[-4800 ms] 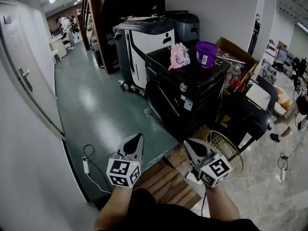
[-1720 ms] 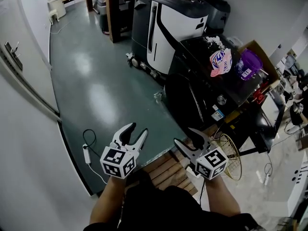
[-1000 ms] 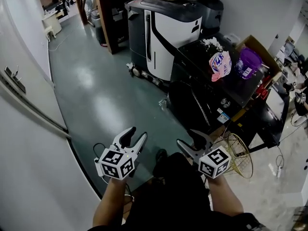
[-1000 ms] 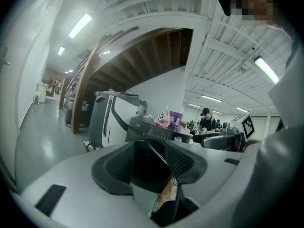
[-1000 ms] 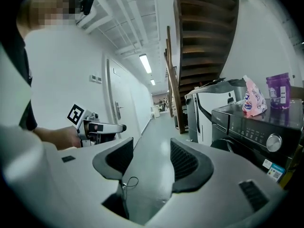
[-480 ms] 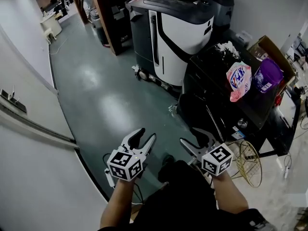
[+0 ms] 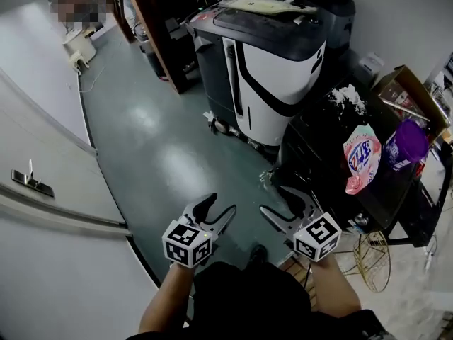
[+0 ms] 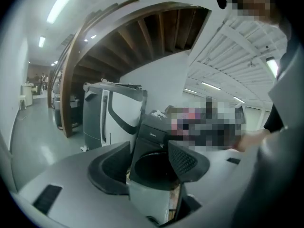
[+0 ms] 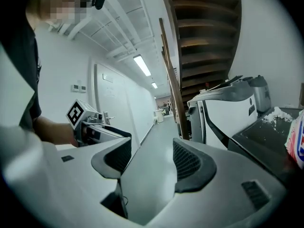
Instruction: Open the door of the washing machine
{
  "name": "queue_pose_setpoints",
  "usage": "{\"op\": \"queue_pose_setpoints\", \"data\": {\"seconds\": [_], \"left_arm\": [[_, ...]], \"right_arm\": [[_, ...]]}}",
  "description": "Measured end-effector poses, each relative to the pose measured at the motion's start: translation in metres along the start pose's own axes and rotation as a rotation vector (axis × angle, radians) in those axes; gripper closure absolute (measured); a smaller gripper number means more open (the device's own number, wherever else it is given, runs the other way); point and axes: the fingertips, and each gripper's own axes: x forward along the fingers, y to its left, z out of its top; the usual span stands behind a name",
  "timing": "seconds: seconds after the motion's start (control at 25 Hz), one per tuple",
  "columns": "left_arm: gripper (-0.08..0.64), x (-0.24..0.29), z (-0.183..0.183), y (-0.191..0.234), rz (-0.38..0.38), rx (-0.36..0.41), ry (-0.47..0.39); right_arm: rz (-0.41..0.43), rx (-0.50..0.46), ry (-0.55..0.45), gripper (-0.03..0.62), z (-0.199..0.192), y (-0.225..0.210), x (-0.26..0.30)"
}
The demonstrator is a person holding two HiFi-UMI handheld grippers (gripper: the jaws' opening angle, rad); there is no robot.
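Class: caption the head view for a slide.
Opening and empty, the left claw and right claw hover short of the black washing machine.

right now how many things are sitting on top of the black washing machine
3. A pink bag lies on the top, a purple tub stands just right of it in the head view, and a white clump sits farther back. Others may be hidden behind them.

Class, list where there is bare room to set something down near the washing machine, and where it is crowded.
Free: the green floor between the white wall and the grey machine, and the top of the washing machine left of the pink bag. Crowded: that top's far and right parts, with white clutter and a purple tub; a wire basket stands beside it.
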Motion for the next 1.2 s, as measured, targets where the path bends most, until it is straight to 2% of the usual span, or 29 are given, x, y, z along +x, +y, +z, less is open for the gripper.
{"op": "queue_pose_setpoints", "data": {"seconds": [0.16, 0.44, 0.6, 0.76, 0.88, 1.04, 1.2], "left_arm": [[0.257, 0.027, 0.011, -0.014, -0.100, 0.032, 0.066], [0.232, 0.066, 0.037, 0.000, -0.224, 0.060, 0.076], [0.232, 0.084, 0.051, 0.012, -0.342, 0.075, 0.080], [0.232, 0.101, 0.073, 0.019, -0.495, 0.157, 0.080], [0.232, 0.117, 0.076, 0.023, -0.590, 0.181, 0.110], [0.232, 0.136, 0.064, -0.002, -0.716, 0.180, 0.172], [0.232, 0.158, 0.051, -0.042, -0.808, 0.197, 0.229]], "right_arm": [[-0.033, 0.028, -0.015, 0.278, 0.008, -0.013, -0.009], [-0.190, 0.111, -0.001, 0.247, 0.006, -0.043, -0.011], [-0.319, 0.120, 0.000, 0.244, 0.020, -0.055, -0.008], [-0.472, 0.167, -0.034, 0.244, 0.031, -0.062, -0.013], [-0.565, 0.183, -0.027, 0.241, 0.024, -0.061, -0.019], [-0.688, 0.239, -0.014, 0.239, 0.004, -0.061, -0.049], [-0.785, 0.294, -0.023, 0.239, -0.013, -0.070, -0.085]]}}
